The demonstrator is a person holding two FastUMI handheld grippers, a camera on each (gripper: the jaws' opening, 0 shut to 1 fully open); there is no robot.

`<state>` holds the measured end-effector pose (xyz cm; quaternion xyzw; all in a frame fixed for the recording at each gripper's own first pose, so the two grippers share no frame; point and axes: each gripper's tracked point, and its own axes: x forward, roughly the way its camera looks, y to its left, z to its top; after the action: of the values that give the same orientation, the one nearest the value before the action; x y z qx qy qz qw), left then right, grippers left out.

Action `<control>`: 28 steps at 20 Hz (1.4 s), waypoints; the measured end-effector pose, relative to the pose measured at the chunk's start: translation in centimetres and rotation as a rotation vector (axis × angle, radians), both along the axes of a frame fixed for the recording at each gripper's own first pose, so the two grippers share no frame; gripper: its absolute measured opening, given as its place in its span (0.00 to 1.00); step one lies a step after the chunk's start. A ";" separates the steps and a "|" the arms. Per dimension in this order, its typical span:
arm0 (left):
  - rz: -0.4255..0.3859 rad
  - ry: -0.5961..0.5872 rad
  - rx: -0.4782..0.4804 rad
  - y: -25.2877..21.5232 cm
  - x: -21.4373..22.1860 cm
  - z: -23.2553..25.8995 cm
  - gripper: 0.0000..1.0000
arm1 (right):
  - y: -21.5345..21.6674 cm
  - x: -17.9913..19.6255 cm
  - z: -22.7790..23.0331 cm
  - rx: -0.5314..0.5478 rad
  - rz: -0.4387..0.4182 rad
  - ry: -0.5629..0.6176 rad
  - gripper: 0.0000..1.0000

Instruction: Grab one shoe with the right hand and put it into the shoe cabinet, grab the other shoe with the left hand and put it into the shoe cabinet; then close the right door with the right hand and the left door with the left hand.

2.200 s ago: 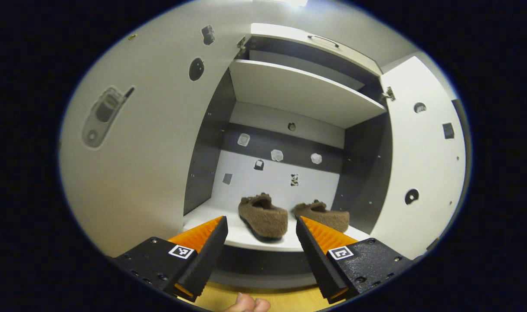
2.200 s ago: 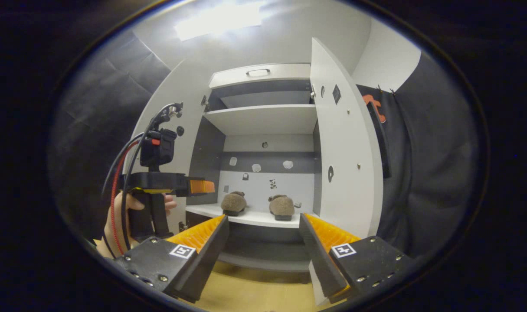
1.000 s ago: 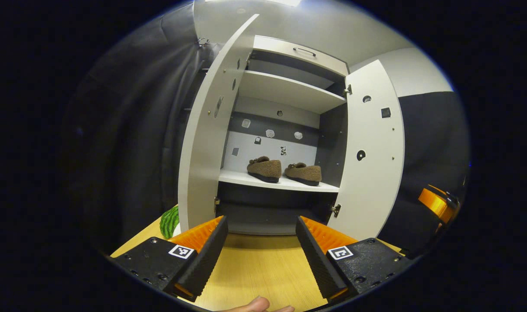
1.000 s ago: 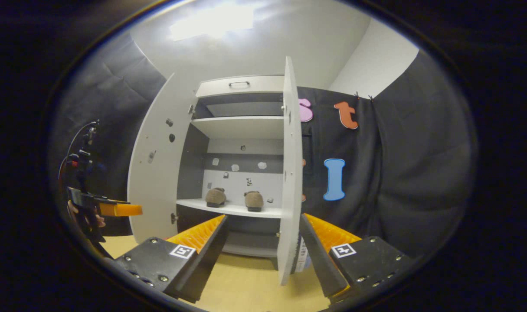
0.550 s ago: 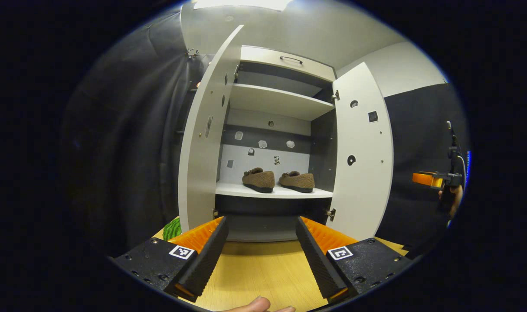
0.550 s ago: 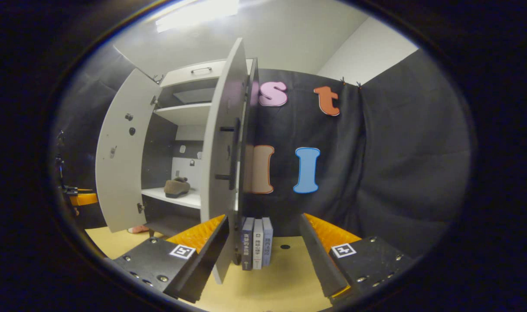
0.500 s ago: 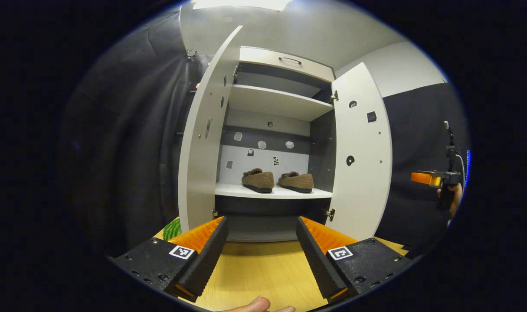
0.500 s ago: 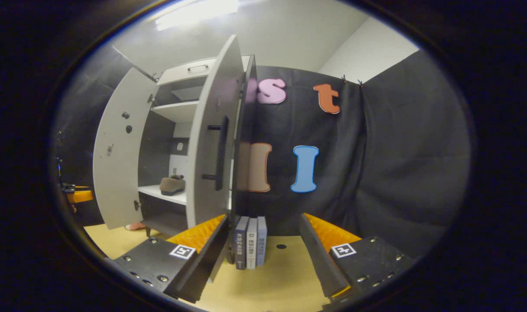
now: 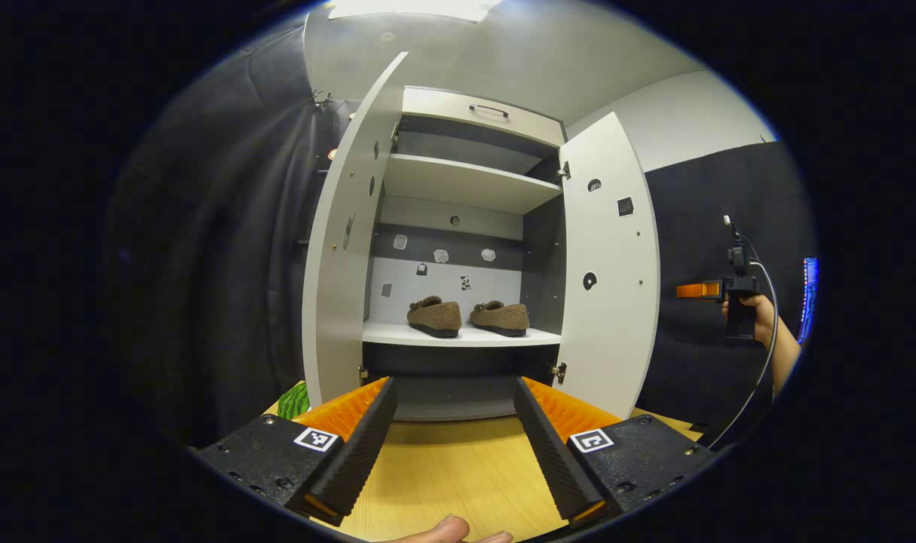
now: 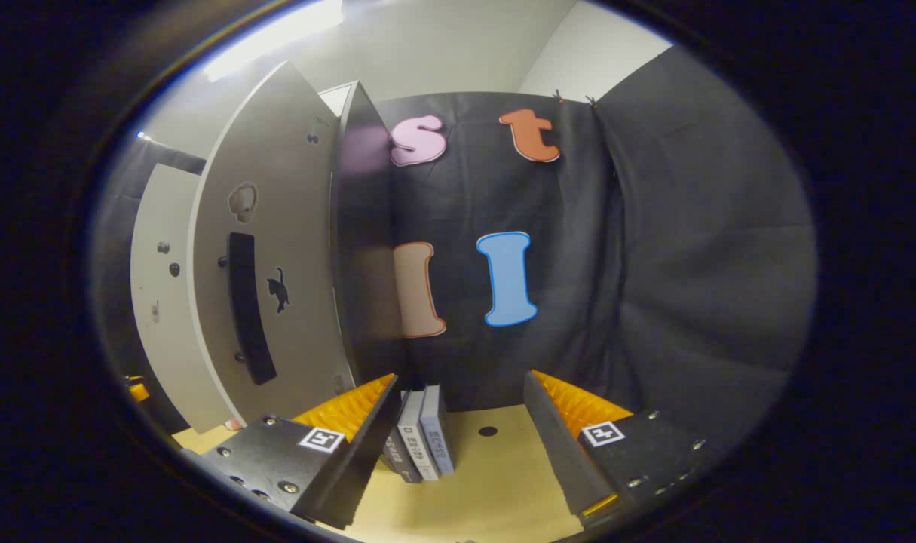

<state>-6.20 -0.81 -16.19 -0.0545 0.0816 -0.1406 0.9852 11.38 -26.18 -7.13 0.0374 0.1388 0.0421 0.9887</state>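
With both shoes (image 9: 467,317) now on the cabinet shelf ahead of the wide-open, empty left gripper (image 9: 451,437), the right gripper (image 10: 458,430), likewise open and empty, has swung behind the right door (image 10: 269,271), apparently to push it shut.

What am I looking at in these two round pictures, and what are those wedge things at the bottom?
A person holds a two-finger grabbing tool in each hand, and a camera rides on each one. The wedges are that tool's own jaws, both open and holding nothing.

The left gripper looks straight into a white shoe cabinet with both doors swung open. Two brown fuzzy shoes sit side by side on its shelf. Far right in that view is the person's other hand with the second tool.

The right gripper looks at the outside of the right door, with its dark handle, and some books standing on the wooden tabletop.
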 end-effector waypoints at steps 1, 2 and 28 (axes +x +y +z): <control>-0.002 -0.006 0.010 0.1 -0.2 0.2 0.96 | 1.1 0.6 0.3 -0.005 0.013 0.000 0.98; -0.003 -0.010 0.015 0.1 -0.2 0.4 0.96 | 2.1 1.0 0.4 -0.016 0.021 -0.004 0.98; 0.052 0.024 -0.004 2.8 -0.2 1.6 0.96 | 22.1 2.3 0.5 0.073 0.149 -0.027 0.91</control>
<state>-6.43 2.03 -14.58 -0.0603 0.0915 -0.1143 0.9874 13.72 -4.13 -6.67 0.0622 0.1262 0.1213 0.9826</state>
